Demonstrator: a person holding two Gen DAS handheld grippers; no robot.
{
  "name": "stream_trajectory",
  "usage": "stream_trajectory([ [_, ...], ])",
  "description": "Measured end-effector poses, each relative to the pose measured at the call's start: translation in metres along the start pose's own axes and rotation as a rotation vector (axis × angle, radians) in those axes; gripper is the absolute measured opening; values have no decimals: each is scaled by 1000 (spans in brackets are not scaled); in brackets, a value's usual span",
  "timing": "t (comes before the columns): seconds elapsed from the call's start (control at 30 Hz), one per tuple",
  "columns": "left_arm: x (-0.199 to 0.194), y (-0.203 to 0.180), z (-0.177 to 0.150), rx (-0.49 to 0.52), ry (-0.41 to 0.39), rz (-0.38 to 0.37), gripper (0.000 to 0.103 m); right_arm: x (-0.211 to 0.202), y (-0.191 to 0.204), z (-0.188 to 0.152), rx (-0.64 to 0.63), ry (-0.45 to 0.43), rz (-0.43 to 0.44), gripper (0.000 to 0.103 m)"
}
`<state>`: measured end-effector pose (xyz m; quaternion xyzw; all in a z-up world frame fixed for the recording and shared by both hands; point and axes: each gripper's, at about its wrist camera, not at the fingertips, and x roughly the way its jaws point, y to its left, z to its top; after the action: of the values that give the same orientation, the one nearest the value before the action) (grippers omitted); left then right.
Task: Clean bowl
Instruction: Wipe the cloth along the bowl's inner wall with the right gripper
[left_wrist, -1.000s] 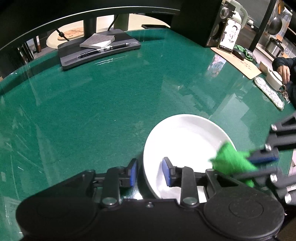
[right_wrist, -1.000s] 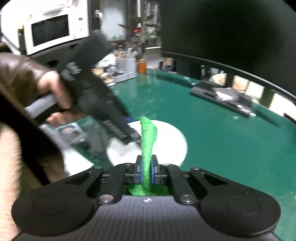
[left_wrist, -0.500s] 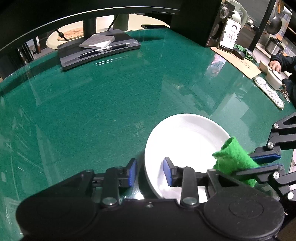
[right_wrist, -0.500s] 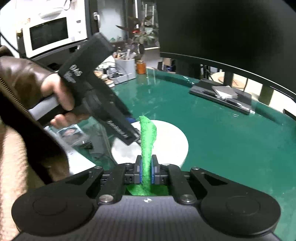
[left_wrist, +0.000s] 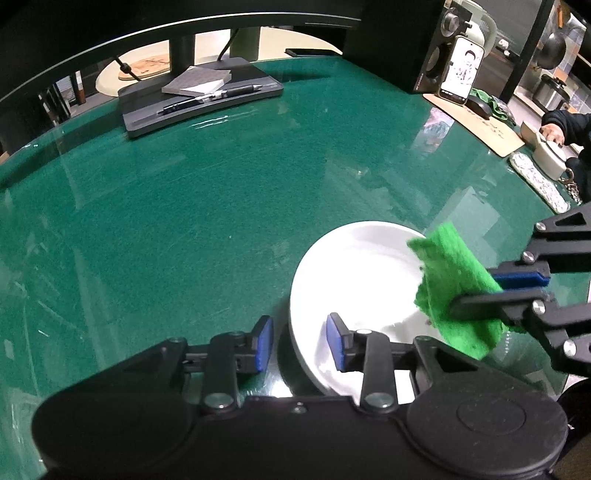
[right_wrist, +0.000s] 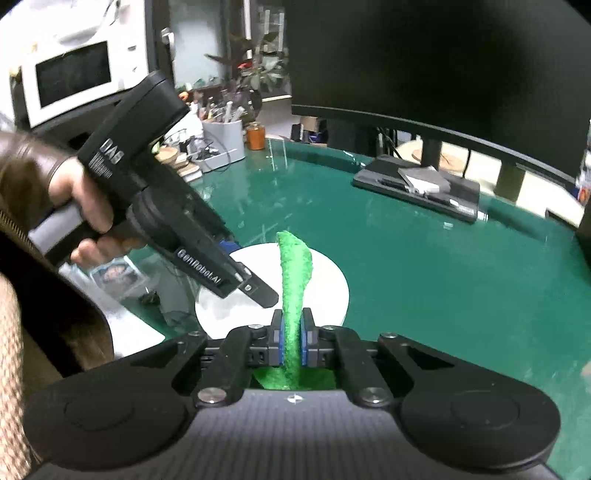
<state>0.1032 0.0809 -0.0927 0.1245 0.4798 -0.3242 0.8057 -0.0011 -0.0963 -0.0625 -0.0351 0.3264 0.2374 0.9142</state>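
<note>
Bowl (left_wrist: 354, 280) rim between left fingers (left_wrist: 334, 341)

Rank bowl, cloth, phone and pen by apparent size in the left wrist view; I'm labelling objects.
1. bowl
2. cloth
3. phone and pen: similar, both far from the camera, so unranked.

Both claws are matte black with round housings, silver screws at the linkage joints and blue finger pads (left_wrist: 263, 343). The left claw (right_wrist: 255, 286) bears white lettering — "GenRobot.AI" — on its body. The hand (right_wrist: 86, 210) gripping it shows bare skin — above it, a brown leather sleeve.
</note>
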Motion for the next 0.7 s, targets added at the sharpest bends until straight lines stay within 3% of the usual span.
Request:
stream_trajectory([
  [0.13,-7,-9,-9,-1,29,-20,26,0,-7,0,34,-10,3,6],
  [0.27,-10,-12,-1,50,38,-39,27,-2,-7,-1,32,-24,1,7],
  [0.4,-4,-8,18,97,30,-81,43,-7,-8,-4,45,-34,5,7],
  [0.63,16,-35,40,469,68,-36,57,-12,-5,-5,42,-50,6,7],
  [0.7,21,-37,42,504,67,-56,58,-12,-4,-5,37,-53,9,7],
])
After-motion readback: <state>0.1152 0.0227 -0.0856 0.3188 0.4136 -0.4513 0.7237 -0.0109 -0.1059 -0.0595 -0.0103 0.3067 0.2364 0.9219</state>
